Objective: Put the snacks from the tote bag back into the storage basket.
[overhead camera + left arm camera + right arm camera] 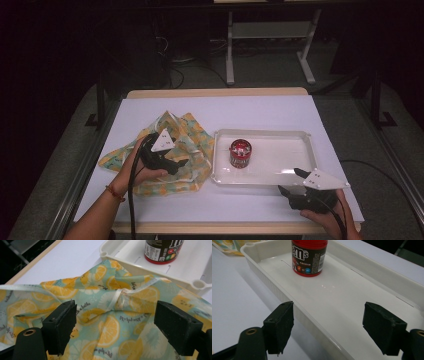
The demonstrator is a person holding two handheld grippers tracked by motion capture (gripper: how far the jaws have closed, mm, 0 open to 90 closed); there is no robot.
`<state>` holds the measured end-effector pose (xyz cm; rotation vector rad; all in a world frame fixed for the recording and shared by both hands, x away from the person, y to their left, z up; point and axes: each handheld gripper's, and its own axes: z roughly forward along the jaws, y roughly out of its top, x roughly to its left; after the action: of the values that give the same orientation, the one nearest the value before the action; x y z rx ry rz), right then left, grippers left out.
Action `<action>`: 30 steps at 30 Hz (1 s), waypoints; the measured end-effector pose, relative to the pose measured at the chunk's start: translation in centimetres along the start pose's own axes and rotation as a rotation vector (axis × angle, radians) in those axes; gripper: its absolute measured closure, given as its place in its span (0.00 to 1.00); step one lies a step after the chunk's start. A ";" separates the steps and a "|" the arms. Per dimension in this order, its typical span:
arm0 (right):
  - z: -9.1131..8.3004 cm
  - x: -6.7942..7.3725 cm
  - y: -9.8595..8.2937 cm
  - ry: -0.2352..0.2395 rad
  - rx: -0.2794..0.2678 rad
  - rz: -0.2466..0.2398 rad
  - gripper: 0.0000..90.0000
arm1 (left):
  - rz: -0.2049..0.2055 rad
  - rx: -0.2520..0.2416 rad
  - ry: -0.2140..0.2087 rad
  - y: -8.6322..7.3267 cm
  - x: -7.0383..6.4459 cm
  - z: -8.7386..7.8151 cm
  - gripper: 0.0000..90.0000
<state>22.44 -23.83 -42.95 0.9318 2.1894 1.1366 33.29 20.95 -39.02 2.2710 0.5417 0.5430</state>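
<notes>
The left gripper (113, 322) hangs with jaws wide over the crumpled lemon-print green cloth (107, 302), which lies between and beneath its fingers; the right gripper (328, 327), also wide, straddles the white plastic tray's (317, 327) near rim, the red-lidded candy jar (309, 256) standing beyond

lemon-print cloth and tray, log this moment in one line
left hand-held gripper: open over lemon-print cloth | right hand-held gripper: open at white tray near rim | m&m's jar: upright in tray

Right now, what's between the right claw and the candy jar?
Just bare white tray floor. In the right gripper view, the open right claw straddles the tray's near rim, and the candy jar stands beyond.
</notes>
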 end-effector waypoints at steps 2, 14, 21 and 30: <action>0.0 0.0 0.0 0.000 -0.002 0.001 0.27 | -0.004 0.001 -0.005 -0.3 0.0 -0.1 0.20; 0.0 0.1 0.0 -0.001 -0.001 0.001 0.27 | -0.007 -0.011 0.043 -2.1 0.5 -1.4 0.19; -0.1 0.1 0.0 -0.004 -0.003 0.001 0.27 | -0.021 -0.021 0.060 -3.3 1.0 -2.1 0.19; -0.3 0.0 0.2 -0.002 -0.017 0.008 0.27 | -0.030 -0.022 0.081 -4.8 1.3 -2.9 0.19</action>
<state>22.29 -23.86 -42.68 0.9354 2.1721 1.1561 31.78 26.38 -40.36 2.2241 0.6063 0.6245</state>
